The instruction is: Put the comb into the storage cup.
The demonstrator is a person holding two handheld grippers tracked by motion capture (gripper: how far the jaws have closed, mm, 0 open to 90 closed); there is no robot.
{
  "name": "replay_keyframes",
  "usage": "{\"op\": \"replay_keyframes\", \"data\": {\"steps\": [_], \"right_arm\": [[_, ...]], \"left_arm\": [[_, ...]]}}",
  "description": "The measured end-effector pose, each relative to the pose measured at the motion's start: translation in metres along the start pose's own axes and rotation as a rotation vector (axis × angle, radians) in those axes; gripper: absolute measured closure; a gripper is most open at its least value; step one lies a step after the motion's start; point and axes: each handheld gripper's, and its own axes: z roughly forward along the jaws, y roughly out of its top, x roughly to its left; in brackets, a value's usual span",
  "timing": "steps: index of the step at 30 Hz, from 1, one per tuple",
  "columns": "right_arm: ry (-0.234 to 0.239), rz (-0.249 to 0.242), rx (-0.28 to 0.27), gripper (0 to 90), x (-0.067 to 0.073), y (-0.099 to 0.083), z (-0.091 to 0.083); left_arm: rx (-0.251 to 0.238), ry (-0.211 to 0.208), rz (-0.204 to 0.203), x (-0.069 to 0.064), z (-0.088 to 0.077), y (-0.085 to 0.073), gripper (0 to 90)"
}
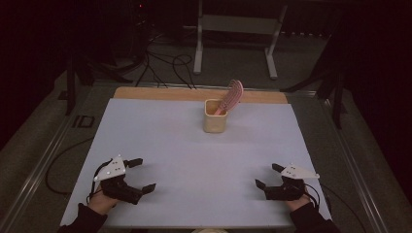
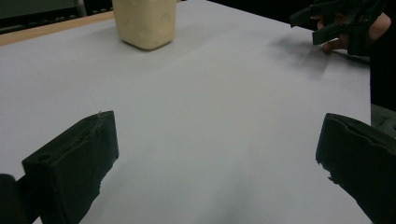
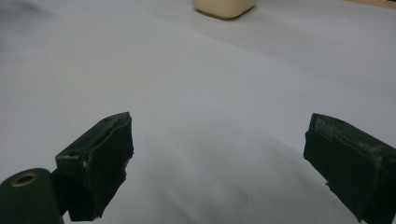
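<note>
A cream square cup (image 1: pixel 214 115) stands at the far middle of the white table sheet (image 1: pixel 194 160), and a pink comb-like brush (image 1: pixel 231 96) leans out of it to the right. My left gripper (image 1: pixel 144 174) rests near the front left edge, jaws wide apart and empty. My right gripper (image 1: pixel 267 175) rests near the front right edge, also open with nothing between its jaws. The left gripper view has the cup (image 2: pixel 145 22) far ahead and the right gripper (image 2: pixel 343 23) at the upper right. The cup's base (image 3: pixel 224 7) sits at the top of the right gripper view.
A wooden strip (image 1: pixel 160 93) runs along the table's far edge. Beyond it, cables (image 1: pixel 165 63) lie on the floor near a white metal stand (image 1: pixel 233 34). Dark stands flank the table on both sides.
</note>
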Motion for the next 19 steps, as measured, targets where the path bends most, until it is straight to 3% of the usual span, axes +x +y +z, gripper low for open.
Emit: {"op": "replay_keyframes", "data": {"steps": [19], "right_arm": [[-0.012, 0.006, -0.005, 8.1, -0.0005, 0.0009, -0.0021]], "left_arm": [[-0.005, 0.003, -0.007, 0.0006, -0.0002, -0.0004, 0.0]]}}
